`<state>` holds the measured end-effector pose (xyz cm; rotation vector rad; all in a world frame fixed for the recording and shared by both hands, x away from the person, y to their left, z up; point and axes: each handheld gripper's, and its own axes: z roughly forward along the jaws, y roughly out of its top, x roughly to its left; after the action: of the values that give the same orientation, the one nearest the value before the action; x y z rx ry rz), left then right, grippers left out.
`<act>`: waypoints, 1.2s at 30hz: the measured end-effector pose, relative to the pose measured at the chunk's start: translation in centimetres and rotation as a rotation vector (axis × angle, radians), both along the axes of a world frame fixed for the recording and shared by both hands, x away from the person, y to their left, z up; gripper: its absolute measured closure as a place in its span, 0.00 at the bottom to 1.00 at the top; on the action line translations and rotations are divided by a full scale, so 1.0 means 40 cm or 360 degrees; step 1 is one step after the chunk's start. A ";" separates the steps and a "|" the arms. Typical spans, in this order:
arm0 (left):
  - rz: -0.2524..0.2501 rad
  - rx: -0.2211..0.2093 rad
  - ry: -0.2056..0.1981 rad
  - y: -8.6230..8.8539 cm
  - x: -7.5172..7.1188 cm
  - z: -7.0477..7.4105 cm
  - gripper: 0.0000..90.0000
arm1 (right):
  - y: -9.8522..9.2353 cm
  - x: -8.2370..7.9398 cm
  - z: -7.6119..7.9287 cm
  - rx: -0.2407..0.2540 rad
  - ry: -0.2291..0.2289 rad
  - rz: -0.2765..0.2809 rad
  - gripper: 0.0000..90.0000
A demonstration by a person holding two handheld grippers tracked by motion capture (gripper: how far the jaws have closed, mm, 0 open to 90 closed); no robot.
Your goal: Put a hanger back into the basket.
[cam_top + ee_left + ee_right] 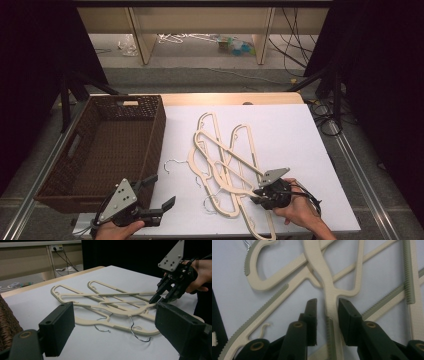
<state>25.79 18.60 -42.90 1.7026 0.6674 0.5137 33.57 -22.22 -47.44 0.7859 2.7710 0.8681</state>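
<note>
the white sheet-covered table (300, 135) carries everything, and on its left side stands a big dark brown woven wicker basket (150, 145) with nothing in it, so i judge the work is only at its start: no hanger is moved yet and the whole heap is left to do. to the right of the basket lies a tangled pile of cream plastic clothes hangers with grey ribbed grip strips and metal hooks (220, 160), crossing over each other in the middle of the sheet. the right gripper (261, 194) is down at the near end of this pile, its jaws narrow with one cream hanger arm (331, 302) between them; the right pad seems to touch, but on the left a small gap shows, so it is not yet a firm hold. the left gripper (162, 192) waits beside the basket's near corner, jaws wide and holding nothing. the hangers interlock, so pulling one may drag the others.
</note>
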 end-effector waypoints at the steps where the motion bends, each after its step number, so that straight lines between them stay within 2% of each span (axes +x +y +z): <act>1: -0.0002 0.0005 0.0004 -0.001 -0.001 0.000 0.18 | 0.003 0.000 0.000 -0.0007 0.0009 -0.0018 0.79; 4: -0.0003 -0.0011 0.0010 -0.005 0.001 -0.003 0.18 | 0.004 0.005 0.001 -0.0024 0.0017 0.0007 0.79; 5: -0.0008 0.0013 0.0006 -0.005 0.002 -0.003 0.18 | 0.005 0.004 0.002 -0.0038 0.0013 0.0017 0.79; 6: -0.0012 -0.0007 0.0016 -0.009 0.003 -0.006 0.18 | 0.007 0.003 0.001 -0.0042 0.0003 0.0008 0.80; 7: -0.0007 0.0013 0.0027 -0.011 0.002 -0.006 0.18 | 0.008 0.002 0.004 -0.0053 0.0023 0.0008 0.80; 8: 0.0000 -0.0006 0.0059 -0.018 -0.001 -0.009 0.18 | 0.011 0.004 0.003 -0.0058 0.0013 0.0010 0.81; 9: -0.0018 0.0023 0.0030 -0.020 0.003 -0.008 0.18 | 0.014 0.004 0.005 -0.0077 0.0018 0.0017 0.82; 11: -0.0035 0.0023 0.0046 -0.034 0.001 -0.010 0.18 | 0.018 0.007 0.008 -0.0115 0.0006 0.0055 0.84; 13: -0.0047 0.0056 0.0036 -0.042 0.002 -0.010 0.18 | 0.020 0.008 0.009 -0.0122 0.0009 0.0057 0.88; 14: -0.0047 0.0055 0.0054 -0.049 0.002 -0.012 0.19 | 0.019 0.012 0.009 -0.0120 0.0004 0.0086 0.88; 20: -0.0063 0.0125 0.0057 -0.080 0.022 -0.020 0.19 | 0.017 0.012 0.024 -0.0137 0.0023 0.0100 0.89; 22: -0.0061 0.0165 0.0061 -0.093 0.032 -0.025 0.19 | 0.017 0.011 0.035 -0.0137 0.0026 0.0104 0.89; 25: -0.0058 0.0261 0.0066 -0.118 0.049 -0.034 0.20 | 0.018 0.011 0.054 -0.0116 0.0023 0.0109 0.89; 28: -0.0084 0.0298 0.0073 -0.143 0.064 -0.041 0.21 | 0.019 0.013 0.075 -0.0070 0.0011 0.0116 0.89; 33: -0.0109 0.0385 0.0036 -0.174 0.093 -0.052 0.26 | 0.012 0.012 0.109 -0.0061 -0.0008 0.0131 0.89; 36: -0.0157 0.0517 0.0008 -0.193 0.107 -0.065 0.27 | 0.005 0.010 0.117 -0.0027 0.0024 0.0152 0.89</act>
<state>30.09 10.88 -45.50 2.0310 0.5198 0.5710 33.96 -22.04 -42.75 0.6649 2.8454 0.8573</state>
